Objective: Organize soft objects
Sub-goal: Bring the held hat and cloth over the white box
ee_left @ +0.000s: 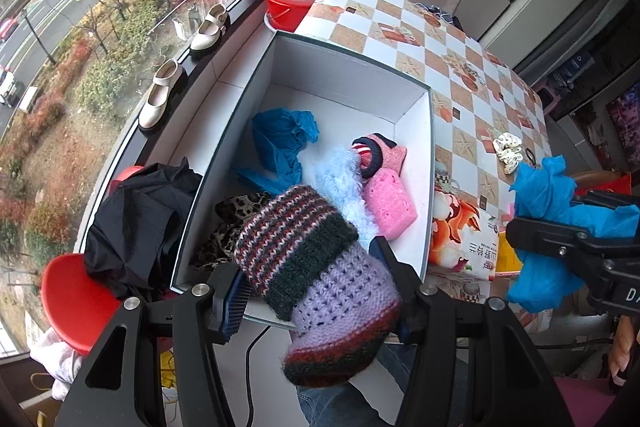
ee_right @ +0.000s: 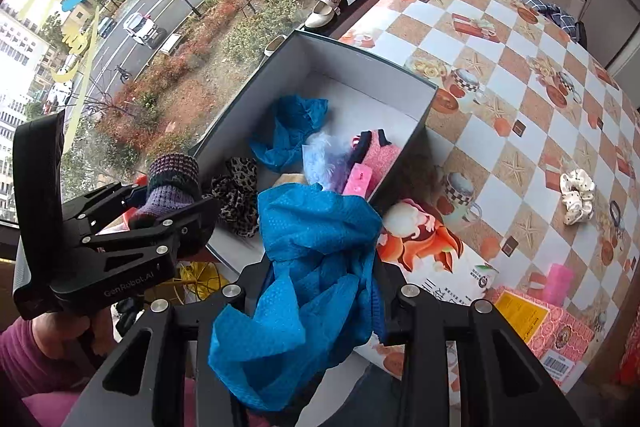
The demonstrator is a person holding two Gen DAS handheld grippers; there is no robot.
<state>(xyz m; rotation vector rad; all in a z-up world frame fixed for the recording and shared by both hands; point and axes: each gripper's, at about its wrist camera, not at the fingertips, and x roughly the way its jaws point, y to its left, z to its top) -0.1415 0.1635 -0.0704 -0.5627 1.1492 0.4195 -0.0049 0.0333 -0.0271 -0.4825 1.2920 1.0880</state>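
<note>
Carrying step: left gripper [ee_left: 316,291] pinches striped knitted wool sock [ee_left: 320,279], right gripper [ee_right: 320,291] pinches crumpled blue fabric [ee_right: 312,267]; next, release both over grey open cardboard box [ee_left: 416,83]

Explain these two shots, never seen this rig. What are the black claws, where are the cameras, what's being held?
No robot here: a person holds a two-finger gripper in each hand, and each gripper carries a fisheye camera that looks along its fingers. So each picture shows its own gripper at the bottom and the other one off to the side.

The left wrist view shows the left gripper shut on a knitted sock. The right wrist view shows the right gripper shut on a blue cloth.

Both hang near an open box on a checkered table by a window. In the box lie another blue cloth, a pink sponge, a fluffy pale-blue piece and a leopard-print fabric. A white scrunchie lies on the table outside the box.
</note>
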